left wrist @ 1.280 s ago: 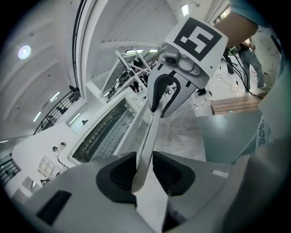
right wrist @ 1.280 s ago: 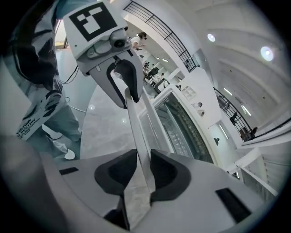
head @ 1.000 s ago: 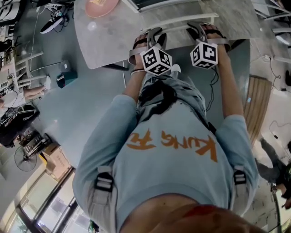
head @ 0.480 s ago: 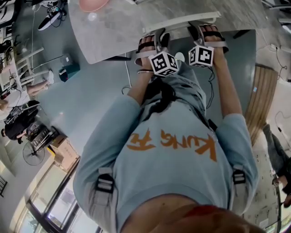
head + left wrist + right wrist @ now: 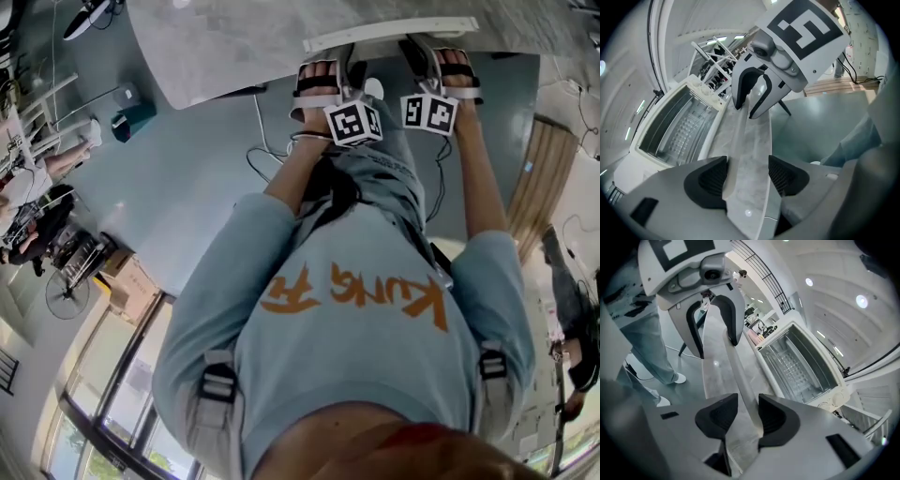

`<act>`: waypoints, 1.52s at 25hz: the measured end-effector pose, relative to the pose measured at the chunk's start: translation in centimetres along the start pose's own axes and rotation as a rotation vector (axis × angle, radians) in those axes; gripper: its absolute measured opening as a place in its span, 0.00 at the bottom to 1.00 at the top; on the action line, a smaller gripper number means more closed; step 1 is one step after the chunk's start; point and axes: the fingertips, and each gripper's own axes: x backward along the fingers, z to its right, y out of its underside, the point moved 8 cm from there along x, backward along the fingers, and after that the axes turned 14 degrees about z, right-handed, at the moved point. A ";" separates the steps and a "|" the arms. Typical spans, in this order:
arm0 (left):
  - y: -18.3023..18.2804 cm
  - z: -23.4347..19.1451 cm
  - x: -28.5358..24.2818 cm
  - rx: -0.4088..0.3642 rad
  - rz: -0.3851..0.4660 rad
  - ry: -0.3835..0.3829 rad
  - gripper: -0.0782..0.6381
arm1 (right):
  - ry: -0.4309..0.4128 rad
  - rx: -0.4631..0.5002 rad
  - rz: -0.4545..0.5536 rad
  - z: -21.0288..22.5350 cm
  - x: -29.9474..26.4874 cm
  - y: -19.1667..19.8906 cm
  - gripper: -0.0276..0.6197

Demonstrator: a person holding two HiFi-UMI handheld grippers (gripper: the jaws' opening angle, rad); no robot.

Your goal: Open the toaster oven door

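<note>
The white toaster oven (image 5: pixel 670 129) (image 5: pixel 806 364) stands on the marble table (image 5: pixel 234 47) with its door down and the wire rack inside showing. Its pale handle bar (image 5: pixel 389 35) (image 5: pixel 733 140) (image 5: pixel 740 380) runs between both grippers' jaws. My left gripper (image 5: pixel 339 80) (image 5: pixel 747 173) is opening, its pads wide apart, with the bar near the left pad (image 5: pixel 710 180). My right gripper (image 5: pixel 424 66) (image 5: pixel 740 416) is opening too. The bar lies against its right pad (image 5: pixel 771 418), with a gap to the other pad.
The table's rounded near edge (image 5: pixel 187 94) faces me, over grey floor with cables (image 5: pixel 267 155). Seated people (image 5: pixel 33 202), a fan (image 5: pixel 66 300) and a cardboard box (image 5: pixel 131 286) are at the left. A wooden slatted panel (image 5: pixel 534 187) is at the right.
The head view has swung, so the table and handle bar sit higher in frame and the pink plate has left it. Both grippers stay at the handle bar.
</note>
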 end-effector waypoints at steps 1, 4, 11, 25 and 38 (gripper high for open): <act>0.1 0.2 -0.1 -0.002 0.005 0.001 0.48 | -0.020 -0.029 0.013 0.0 0.1 0.0 0.26; 0.5 0.8 -0.2 -0.010 0.015 0.015 0.52 | -0.095 -0.098 0.045 -0.3 0.4 0.2 0.33; 2.0 2.1 -1.2 -0.031 0.013 0.011 0.55 | -0.218 -0.094 0.054 -1.8 -0.2 0.7 0.42; 3.1 4.1 -2.2 -0.106 -0.075 0.007 0.57 | -0.147 0.057 -0.010 -4.4 -1.2 1.6 0.41; -1.1 2.0 0.8 0.274 0.088 -0.055 0.56 | -0.066 -0.135 -0.083 -3.9 0.1 0.2 0.38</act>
